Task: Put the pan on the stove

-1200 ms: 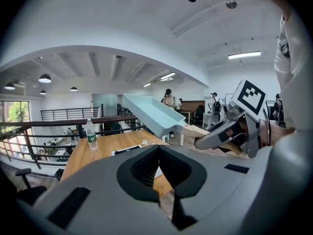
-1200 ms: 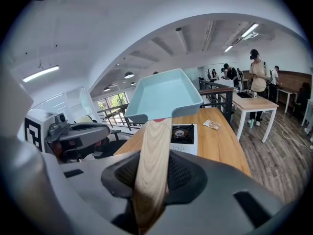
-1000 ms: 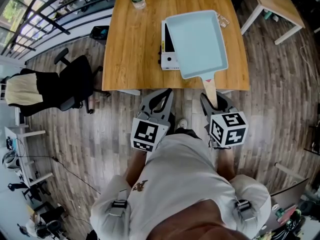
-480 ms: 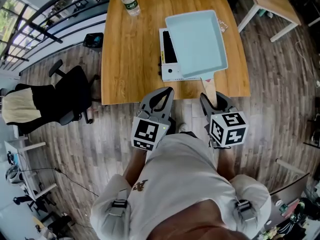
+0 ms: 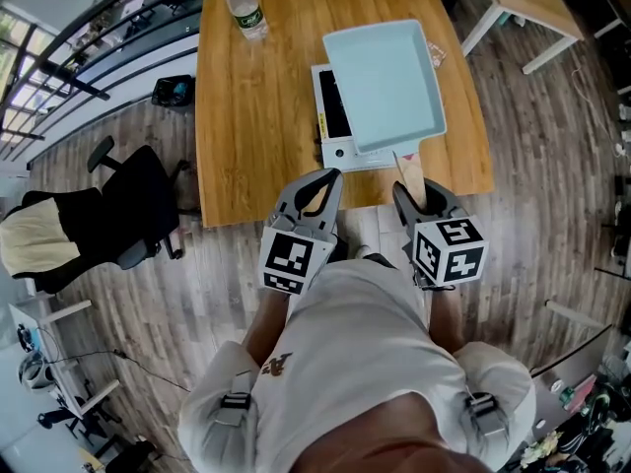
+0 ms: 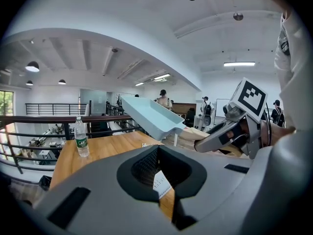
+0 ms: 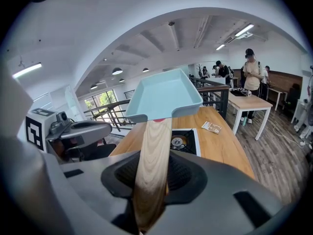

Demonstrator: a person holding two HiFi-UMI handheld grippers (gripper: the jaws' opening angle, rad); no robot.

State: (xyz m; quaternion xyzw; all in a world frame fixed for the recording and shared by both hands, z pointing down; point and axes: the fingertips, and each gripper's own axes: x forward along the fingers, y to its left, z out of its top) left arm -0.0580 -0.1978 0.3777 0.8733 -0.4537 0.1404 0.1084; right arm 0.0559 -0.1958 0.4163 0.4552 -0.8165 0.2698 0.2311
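**Carrying phase.** The light-blue rectangular pan (image 5: 385, 82) with a pale wooden handle (image 5: 411, 173) is held in the air, not yet resting on anything. In the head view it covers most of the white tabletop gas stove with a black burner plate (image 5: 332, 114). The left gripper view shows it raised clear of the table and tilted, its far end higher. The right gripper view shows the burner below and beyond the handle, so the pan appears to be short of its seat.

The right gripper (image 5: 415, 193) clamps the handle between its fingers, near the handle's free end. This grip leaves the pan's body unobstructed for lowering. The long overhang probably explains the tilt.

The left gripper (image 5: 323, 183) sits beside it, just apart, with its fingers closed together on nothing. It takes no part in the carry.

The stove stands near the front edge of the square wooden table (image 5: 251, 116), within reach. A clear plastic water bottle with a green label (image 5: 242, 6) stands at the far left corner, well apart from the stove.
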